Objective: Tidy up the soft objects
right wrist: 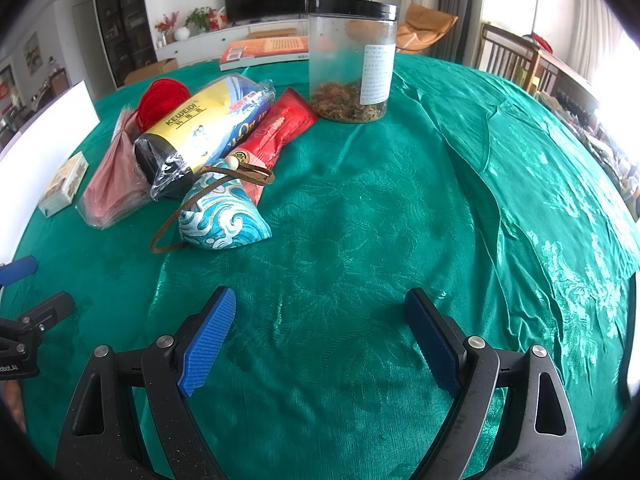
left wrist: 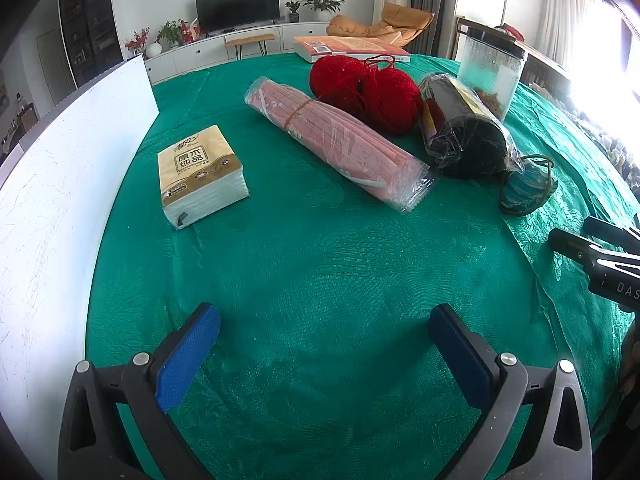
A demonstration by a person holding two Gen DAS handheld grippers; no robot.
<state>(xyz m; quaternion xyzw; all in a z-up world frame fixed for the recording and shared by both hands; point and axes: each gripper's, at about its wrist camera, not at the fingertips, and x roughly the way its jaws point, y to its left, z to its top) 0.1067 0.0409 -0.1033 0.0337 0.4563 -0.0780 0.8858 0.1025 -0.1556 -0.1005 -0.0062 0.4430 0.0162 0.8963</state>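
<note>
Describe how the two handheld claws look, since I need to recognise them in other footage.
Both match: the left claw and right claw have black triangular frames with cut-out slots, silver round bolts, and ribbed blue pads on the fingers. White lettering marks the right claw's body in the left wrist view. No cables or sleeves show.

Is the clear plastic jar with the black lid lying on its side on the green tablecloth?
No, the clear plastic jar with the black lid stands upright on the green tablecloth, lid on top.
</note>
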